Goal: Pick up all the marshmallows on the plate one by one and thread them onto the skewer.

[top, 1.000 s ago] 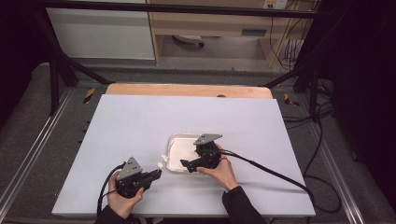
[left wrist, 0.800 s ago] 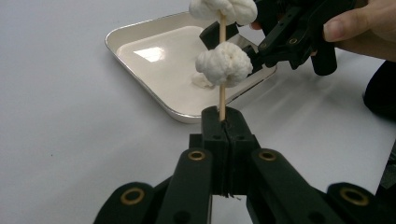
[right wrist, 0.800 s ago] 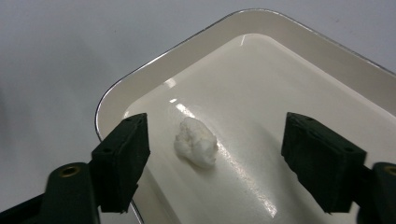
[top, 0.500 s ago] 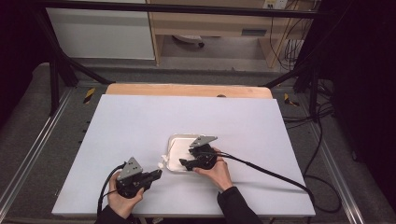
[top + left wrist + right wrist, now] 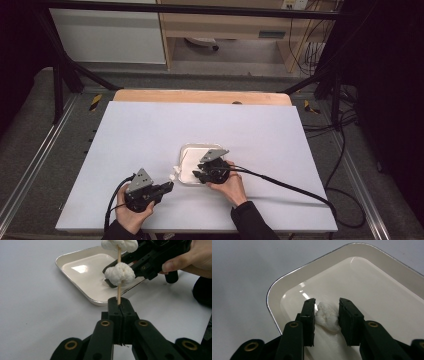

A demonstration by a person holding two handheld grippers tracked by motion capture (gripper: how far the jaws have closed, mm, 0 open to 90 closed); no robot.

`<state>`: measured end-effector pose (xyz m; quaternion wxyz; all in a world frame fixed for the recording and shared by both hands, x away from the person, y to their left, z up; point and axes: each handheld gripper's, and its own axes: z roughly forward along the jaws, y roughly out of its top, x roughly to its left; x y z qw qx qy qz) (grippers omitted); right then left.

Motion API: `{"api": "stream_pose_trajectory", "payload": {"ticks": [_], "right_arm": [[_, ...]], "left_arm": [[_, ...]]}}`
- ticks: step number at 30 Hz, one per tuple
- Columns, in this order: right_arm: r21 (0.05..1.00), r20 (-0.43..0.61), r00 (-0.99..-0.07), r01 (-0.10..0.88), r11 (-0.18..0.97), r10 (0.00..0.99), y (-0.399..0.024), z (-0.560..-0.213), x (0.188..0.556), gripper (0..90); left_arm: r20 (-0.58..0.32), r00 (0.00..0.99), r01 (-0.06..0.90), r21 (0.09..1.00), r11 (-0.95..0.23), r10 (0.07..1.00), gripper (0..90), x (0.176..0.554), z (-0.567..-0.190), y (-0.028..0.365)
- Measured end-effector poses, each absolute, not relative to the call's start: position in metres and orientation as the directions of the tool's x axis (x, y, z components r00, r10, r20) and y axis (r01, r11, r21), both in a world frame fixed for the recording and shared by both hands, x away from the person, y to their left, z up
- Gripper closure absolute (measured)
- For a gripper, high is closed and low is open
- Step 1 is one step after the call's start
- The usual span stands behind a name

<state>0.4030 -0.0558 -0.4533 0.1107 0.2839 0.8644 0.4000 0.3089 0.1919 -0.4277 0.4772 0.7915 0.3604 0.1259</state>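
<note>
My left gripper (image 5: 119,305) is shut on a thin wooden skewer (image 5: 118,291) that points up and carries two white marshmallows (image 5: 119,273), one above the other. In the high view it (image 5: 170,185) sits at the near left of the white tray (image 5: 187,150). My right gripper (image 5: 326,312) reaches into the tray (image 5: 272,290). Its jaws have just been closing and now press on both sides of a loose marshmallow (image 5: 327,316) that lies on the tray floor. In the left gripper view the right gripper (image 5: 150,262) is just behind the skewer.
The tray (image 5: 75,287) lies near the middle of a white table top (image 5: 150,130) with a wooden strip (image 5: 200,96) along its far edge. Black cables (image 5: 290,187) trail from both grippers toward the near side. Metal frame rails flank the table.
The right gripper has shifted a little to the left and dipped toward the tray's near part. The left gripper with the skewer has stayed where it was.
</note>
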Motion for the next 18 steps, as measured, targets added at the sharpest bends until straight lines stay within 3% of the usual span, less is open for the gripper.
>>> {"api": "stream_pose_trajectory", "payload": {"ticks": [11, 18], "right_arm": [[0.754, 0.04, -0.81, 0.409, 0.515, 0.585, -0.058, -0.451, 0.403, 73.9], [0.785, 0.069, -0.812, 0.403, 0.471, 0.579, -0.065, -0.43, 0.401, 74.9]], "left_arm": [[-0.139, 0.712, 0.446, 0.847, -0.29, 0.689, 88.7, 0.309, -0.428, 0.191], [-0.138, 0.712, 0.445, 0.847, -0.291, 0.688, 88.7, 0.308, -0.428, 0.191]]}}
